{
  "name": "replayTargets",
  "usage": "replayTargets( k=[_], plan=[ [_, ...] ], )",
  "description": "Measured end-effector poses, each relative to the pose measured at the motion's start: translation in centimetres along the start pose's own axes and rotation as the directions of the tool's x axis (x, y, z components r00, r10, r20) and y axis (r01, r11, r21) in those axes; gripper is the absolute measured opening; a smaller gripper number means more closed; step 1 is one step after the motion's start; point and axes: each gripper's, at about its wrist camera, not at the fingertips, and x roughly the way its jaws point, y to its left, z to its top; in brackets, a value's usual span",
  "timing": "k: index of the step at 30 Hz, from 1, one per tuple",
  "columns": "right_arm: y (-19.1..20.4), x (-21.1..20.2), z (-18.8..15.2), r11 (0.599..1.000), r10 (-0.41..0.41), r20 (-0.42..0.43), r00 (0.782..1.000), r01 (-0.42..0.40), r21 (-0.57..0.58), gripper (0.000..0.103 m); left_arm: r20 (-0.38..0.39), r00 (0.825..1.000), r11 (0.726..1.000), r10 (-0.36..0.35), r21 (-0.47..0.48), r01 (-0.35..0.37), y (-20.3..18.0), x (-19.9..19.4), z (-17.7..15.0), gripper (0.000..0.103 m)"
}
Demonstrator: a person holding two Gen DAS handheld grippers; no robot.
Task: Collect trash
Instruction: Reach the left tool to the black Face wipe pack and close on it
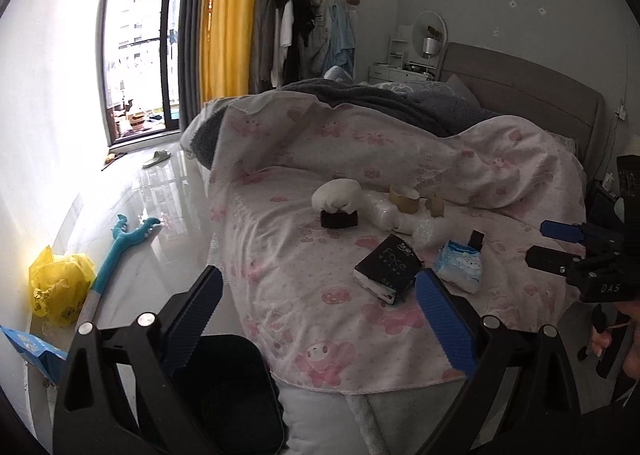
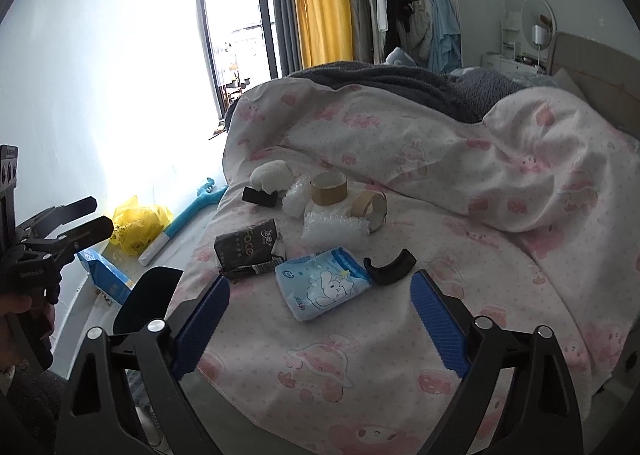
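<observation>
Two tongs hang over the foot of a bed, one in each hand. The left gripper (image 1: pixel 318 309) has its blue jaws wide apart and holds nothing. The right gripper (image 2: pixel 320 317) is wide apart too and holds nothing.

Just past the right gripper, in the gap between its jaws, lies a blue tissue pack (image 2: pixel 324 283) with a white bunny on it. A curved black piece (image 2: pixel 390 267) touches that pack on the side of the right jaw. A little past the left jaw lies a black tissue pack (image 2: pixel 248 251).

Farther out sit crumpled bubble wrap (image 2: pixel 334 229), a wide tape roll (image 2: pixel 329 187) and a thin tape roll (image 2: pixel 370 207). A white fluffy ball (image 2: pixel 272 175) rests on a small black block (image 2: pixel 259 196), out past the left jaw.

All of this lies on the pink bedsheet (image 2: pixel 400 355).

Under the left gripper, close to its left jaw, stands a black bin (image 1: pixel 232 387) beside the bed. Farther out past that jaw, on the floor, are a yellow bag (image 1: pixel 60 287), a blue toy stick (image 1: pixel 116 251) and a blue box (image 1: pixel 34 351).

A slipper (image 1: pixel 157 158) lies far off by the window.
</observation>
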Motion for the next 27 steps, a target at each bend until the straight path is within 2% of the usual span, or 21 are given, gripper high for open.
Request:
replayTargets(
  k=[4, 7, 12, 19, 27],
  plan=[
    [-1.3, 0.5, 0.3, 1.0, 0.003, -0.018, 1.0, -0.003, 0.016, 0.084, -0.014, 0.998, 0.996, -0.068, 0.056, 0.069, -0.9, 1.3, 0.1, 0.095],
    [-2.3, 1.0, 0.6, 1.0, 0.009, -0.032, 0.999, -0.008, 0.026, 0.083, -0.034, 0.995, 0.99, -0.098, 0.094, 0.101, -1.6, 2.5, 0.1, 0.091],
    [-3.3, 2.2, 0.7, 0.999, 0.022, -0.063, 0.998, -0.02, 0.028, 0.078, -0.093, 0.986, 0.982, -0.135, 0.119, 0.146, -2.4, 4.7, 0.1, 0.091],
    [-4.1, 4.2, 1.0, 1.0, 0.022, -0.115, 0.993, -0.021, 0.008, 0.073, -0.138, 0.974, 0.968, -0.178, 0.155, 0.198, -3.2, 6.7, 0.2, 0.089],
    [-5.7, 6.4, 1.1, 1.0, 0.025, -0.159, 0.987, -0.022, 0.016, 0.069, -0.179, 0.965, 0.957, -0.194, 0.18, 0.226, -3.9, 9.3, 0.6, 0.088]
  ],
)
